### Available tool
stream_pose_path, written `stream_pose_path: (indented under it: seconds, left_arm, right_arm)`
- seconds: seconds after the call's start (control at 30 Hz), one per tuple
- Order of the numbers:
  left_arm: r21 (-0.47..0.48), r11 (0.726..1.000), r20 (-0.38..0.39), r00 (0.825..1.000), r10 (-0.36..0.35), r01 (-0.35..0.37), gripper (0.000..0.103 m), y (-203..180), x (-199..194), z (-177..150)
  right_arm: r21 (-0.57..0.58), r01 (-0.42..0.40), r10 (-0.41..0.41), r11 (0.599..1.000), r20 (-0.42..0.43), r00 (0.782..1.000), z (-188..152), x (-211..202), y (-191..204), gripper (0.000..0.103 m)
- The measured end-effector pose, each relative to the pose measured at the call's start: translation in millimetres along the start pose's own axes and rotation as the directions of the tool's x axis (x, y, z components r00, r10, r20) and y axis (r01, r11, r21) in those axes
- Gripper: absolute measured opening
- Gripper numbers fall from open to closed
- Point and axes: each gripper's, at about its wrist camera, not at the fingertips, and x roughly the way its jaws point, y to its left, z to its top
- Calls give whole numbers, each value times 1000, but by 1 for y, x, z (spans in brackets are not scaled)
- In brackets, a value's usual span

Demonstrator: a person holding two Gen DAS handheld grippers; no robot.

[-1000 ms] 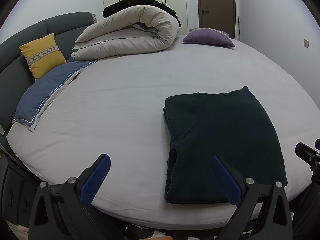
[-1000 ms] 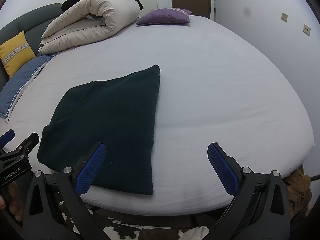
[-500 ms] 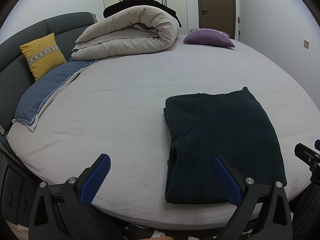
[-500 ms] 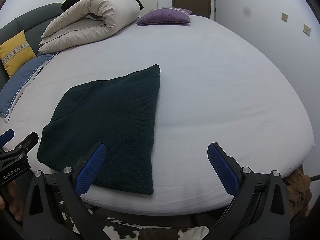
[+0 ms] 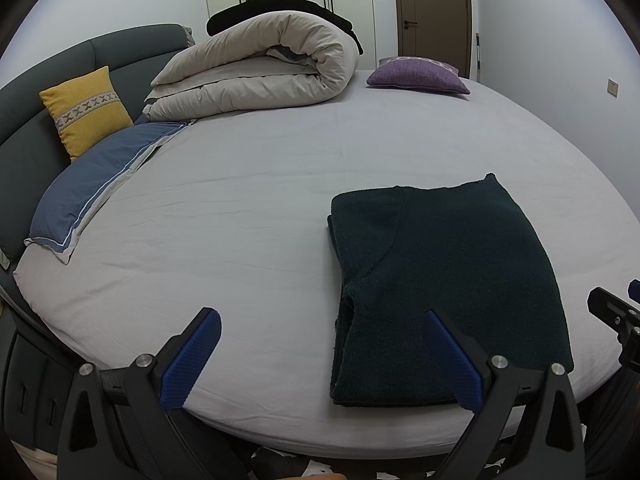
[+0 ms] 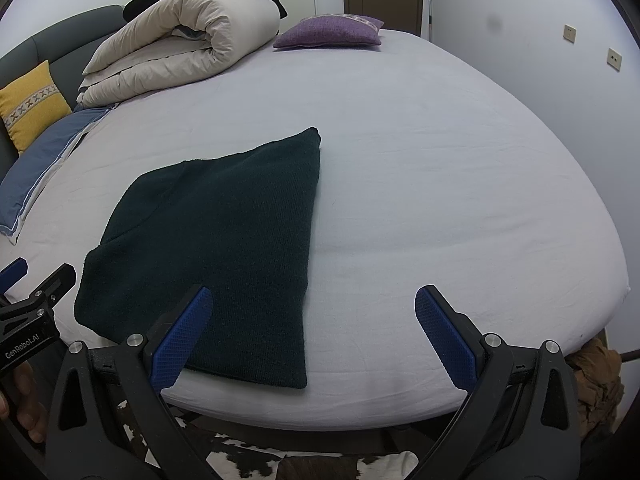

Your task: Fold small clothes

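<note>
A dark green knitted garment (image 5: 444, 276) lies folded flat in a rectangle near the front edge of the round bed (image 5: 248, 216); it also shows in the right wrist view (image 6: 224, 248). My left gripper (image 5: 320, 352) is open and empty, held above the bed's front edge, with its right pad over the garment's near edge. My right gripper (image 6: 314, 328) is open and empty, with its left pad over the garment's near right corner. Neither touches the cloth. The left gripper's body (image 6: 32, 312) shows at the right wrist view's left edge.
A rolled beige duvet (image 5: 256, 76) lies at the back of the bed. A purple cushion (image 5: 416, 78) is at the back right. A yellow cushion (image 5: 84, 110) and a blue pillow (image 5: 100, 184) are at the left by the dark headboard. A cowhide rug (image 6: 320, 460) lies on the floor below.
</note>
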Motion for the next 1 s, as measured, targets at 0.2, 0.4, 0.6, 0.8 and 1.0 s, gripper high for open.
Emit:
stream_pose_path:
  seconds: [0.2, 0.4, 0.6, 0.8, 1.0]
  left_arm:
    - [-1, 1000, 0, 1000, 0, 0, 103, 0, -1, -1]
    - [1, 1000, -3, 1000, -1, 1, 103, 0, 0, -1]
    - [1, 1000, -5, 1000, -2, 2, 103, -2, 0, -3]
    - [2, 1000, -6, 1000, -3, 3, 103, -2, 0, -3]
    - [1, 1000, -6, 1000, -4, 4, 103, -2, 0, -3]
  right_arm:
    - [-1, -1, 1, 1000, -2, 1000, 0, 1, 0, 103]
    - [0, -1, 1, 1000, -2, 1000, 0, 1, 1, 103]
    - [-1, -2, 2, 1000, -4, 1000, -1, 2, 1, 103]
    - [-3, -6, 6, 1000, -6, 1000, -3, 4, 1, 103]
    - [-3, -6, 6, 1000, -6, 1000, -3, 4, 1, 103]
